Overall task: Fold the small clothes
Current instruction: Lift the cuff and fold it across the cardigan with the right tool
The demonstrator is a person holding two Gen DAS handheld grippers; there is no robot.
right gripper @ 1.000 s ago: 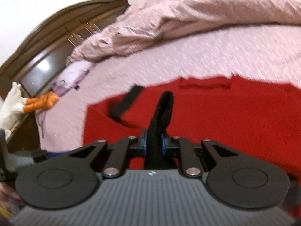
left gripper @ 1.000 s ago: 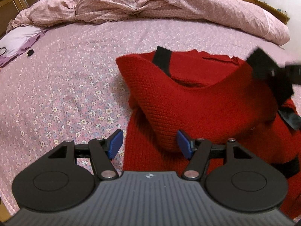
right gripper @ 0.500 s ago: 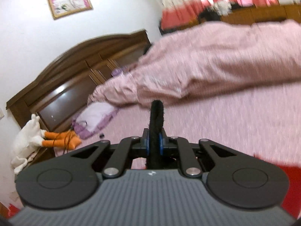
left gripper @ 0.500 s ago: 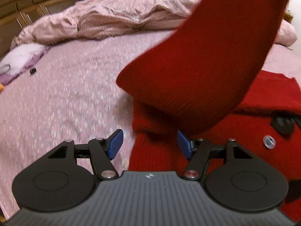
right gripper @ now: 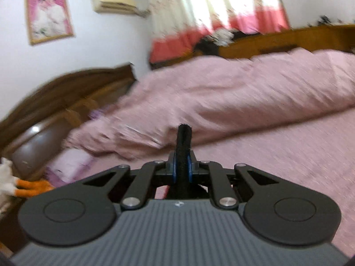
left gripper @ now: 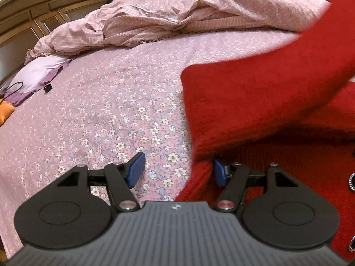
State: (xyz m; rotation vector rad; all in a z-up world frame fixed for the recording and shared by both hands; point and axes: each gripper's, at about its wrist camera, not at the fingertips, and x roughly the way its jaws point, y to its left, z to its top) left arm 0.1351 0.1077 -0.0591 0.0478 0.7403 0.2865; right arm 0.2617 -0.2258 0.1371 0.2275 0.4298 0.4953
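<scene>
A red knit sweater lies on the flowered bedsheet in the right half of the left wrist view. One part of it is pulled up and stretches toward the upper right corner. My left gripper is open and low over the sweater's left edge. The red edge lies against the right pad, while the left pad is over bare sheet. In the right wrist view my right gripper is shut on the sweater's black trim, which sticks up between the pads. No red fabric shows in that blurred view.
A bunched pink quilt fills the far side of the bed, with a wooden headboard to the left. A lilac cloth and an orange item lie at the left edge. A stuffed toy sits by the headboard.
My right gripper rose with the black trim, its view swinging up from the sweater to the room. The red part lifted across the left view. My left gripper came closer to the sweater's left edge.
</scene>
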